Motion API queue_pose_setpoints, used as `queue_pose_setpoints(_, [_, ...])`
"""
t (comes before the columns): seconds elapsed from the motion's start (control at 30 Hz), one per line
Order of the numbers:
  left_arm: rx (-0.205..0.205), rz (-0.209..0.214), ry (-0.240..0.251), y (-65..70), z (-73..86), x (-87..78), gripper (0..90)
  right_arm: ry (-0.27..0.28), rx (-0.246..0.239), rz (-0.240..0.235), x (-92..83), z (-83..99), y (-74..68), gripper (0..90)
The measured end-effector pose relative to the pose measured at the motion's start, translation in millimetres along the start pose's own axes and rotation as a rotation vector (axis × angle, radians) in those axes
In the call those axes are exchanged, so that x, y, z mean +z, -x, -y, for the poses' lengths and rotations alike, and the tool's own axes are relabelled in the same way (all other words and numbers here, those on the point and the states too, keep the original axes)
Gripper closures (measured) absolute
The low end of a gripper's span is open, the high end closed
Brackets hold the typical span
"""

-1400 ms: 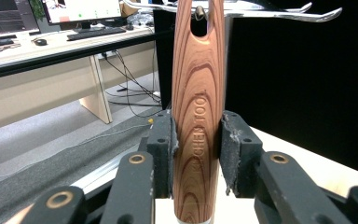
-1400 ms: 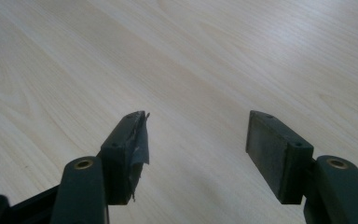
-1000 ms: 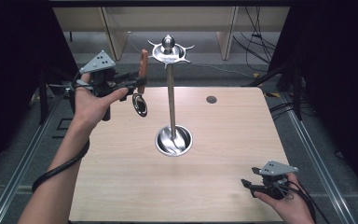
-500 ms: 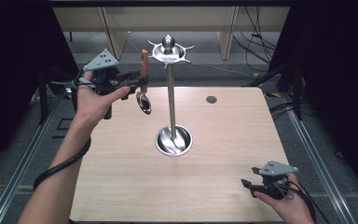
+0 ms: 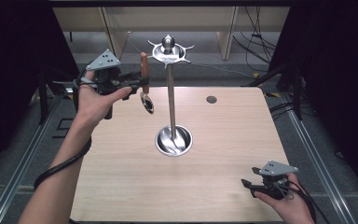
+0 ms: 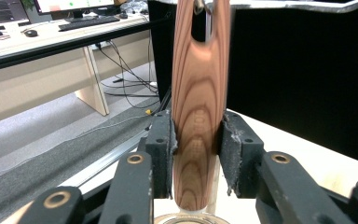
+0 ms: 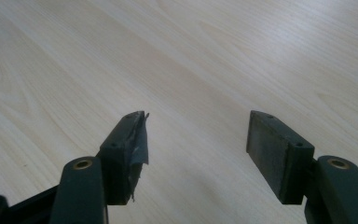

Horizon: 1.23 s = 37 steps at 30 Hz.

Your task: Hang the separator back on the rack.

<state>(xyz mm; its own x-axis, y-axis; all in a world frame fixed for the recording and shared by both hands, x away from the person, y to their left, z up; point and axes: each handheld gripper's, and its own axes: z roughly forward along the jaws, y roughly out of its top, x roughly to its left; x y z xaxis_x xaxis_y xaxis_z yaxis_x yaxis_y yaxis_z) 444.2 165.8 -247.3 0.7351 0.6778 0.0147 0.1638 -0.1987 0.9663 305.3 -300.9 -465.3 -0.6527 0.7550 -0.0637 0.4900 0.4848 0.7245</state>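
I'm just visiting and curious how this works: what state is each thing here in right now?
Left hand-held gripper: jaws just eased wider, wooden handle between them.
Wooden-handled spoon: upright, handle hole at a rack hook.
Utensil rack: standing upright on the table.
Right hand-held gripper: open, nothing between its jaws.

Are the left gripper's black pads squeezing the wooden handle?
Cannot tell. In the left gripper view the wooden handle hangs between the left gripper pads; one pad looks against it, the other may leave a sliver of gap. The jaws have just been opening.
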Motion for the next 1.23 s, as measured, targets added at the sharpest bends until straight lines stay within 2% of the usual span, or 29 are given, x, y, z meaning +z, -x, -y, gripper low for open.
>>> queue_pose_setpoints(0.23, [0.006, -0.025, 0.029, 2.5, -2.8, -4.1, 60.6, -0.001, -0.006, 0.001, 0.3, 0.1, 0.2, 38.6])
queue_pose_setpoints(0.33, [0.004, -0.045, 0.049, 3.9, -4.0, -7.3, 55.2, -0.017, 0.013, -0.009, -0.4, -0.2, -1.4, 38.6])
queue_pose_setpoints(0.47, [0.01, -0.053, 0.061, 6.0, -4.4, -11.3, 53.9, -0.013, 0.025, -0.014, 0.2, 0.0, -2.4, 38.5])
queue_pose_setpoints(0.53, [0.012, -0.068, 0.072, 8.1, -4.1, -14.7, 49.9, -0.008, 0.03, -0.002, -0.1, 0.2, -2.8, 38.6])
queue_pose_setpoints(0.63, [0.012, -0.076, 0.085, 14.8, 1.7, -25.6, 46.8, -0.006, 0.024, -0.002, -1.1, 0.3, -2.3, 38.5])
queue_pose_setpoints(0.67, [0.003, -0.088, 0.08, 20.7, 9.7, -34.2, 43.8, 0.006, 0.016, 0.004, -0.8, 0.5, -1.0, 38.5])
queue_pose_setpoints(0.7, [0.003, -0.088, 0.08, 20.7, 9.7, -34.2, 42.4, 0.006, 0.016, 0.004, -0.8, 0.5, -1.0, 38.5])
queue_pose_setpoints(0.77, [-0.009, -0.108, 0.084, 28.1, 25.8, -47.1, 41.0, -0.005, 0.039, 0.001, -2.1, 0.4, -2.2, 38.5])
queue_pose_setpoints(0.87, [-0.026, -0.148, 0.086, 38.1, 54.4, -63.0, 39.5, -0.003, 0.029, -0.002, -1.9, 0.2, -2.1, 38.5])
queue_pose_setpoints(0.9, [-0.021, -0.177, 0.097, 41.9, 70.1, -70.7, 39.5, -0.005, 0.023, -0.004, -1.7, 0.2, -2.8, 38.5])
queue_pose_setpoints(0.93, [-0.052, -0.213, 0.097, 49.5, 97.8, -80.3, 39.7, -0.004, 0.008, -0.002, -1.3, 0.2, -2.2, 38.5])
queue_pose_setpoints(0.97, [-0.052, -0.213, 0.097, 49.5, 97.8, -80.3, 40.1, -0.004, 0.008, -0.002, -1.3, 0.2, -2.2, 38.5])
queue_pose_setpoints(1.0, [-0.063, -0.242, 0.093, 54.4, 116.0, -84.2, 40.1, 0.004, 0.014, -0.001, -0.9, 0.2, -2.9, 38.5])
queue_pose_setpoints(1.03, [-0.063, -0.275, 0.072, 60.0, 134.8, -87.2, 41.0, 0.005, 0.023, 0.001, -0.7, 0.2, -3.5, 38.5])
queue_pose_setpoints(1.07, [-0.107, -0.31, 0.038, 71.5, 172.0, -91.2, 42.9, 0.001, 0.009, 0.003, -0.3, 0.2, -2.5, 38.5])
queue_pose_setpoints(1.1, [-0.107, -0.31, 0.038, 71.5, 172.0, -91.2, 43.9, 0.001, 0.009, 0.003, -0.3, 0.2, -2.5, 38.5])
queue_pose_setpoints(1.13, [-0.129, -0.317, 0.016, 77.3, 191.5, -92.1, 43.9, 0.002, -0.007, 0.003, -0.3, -0.2, -0.5, 38.5])
queue_pose_setpoints(1.17, [-0.128, -0.322, -0.003, 79.7, 200.7, -92.0, 44.6, -0.011, 0.024, -0.004, -1.3, -0.4, -2.1, 38.5])
queue_pose_setpoints(1.2, [-0.124, -0.335, -0.039, 82.1, 207.8, -92.5, 44.8, -0.011, 0.013, -0.003, -1.2, -0.5, -1.0, 38.6])
queue_pose_setpoints(1.23, [-0.119, -0.34, -0.05, 82.7, 211.6, -92.7, 44.6, -0.009, 0.048, -0.003, -1.0, -1.1, -3.8, 38.6])
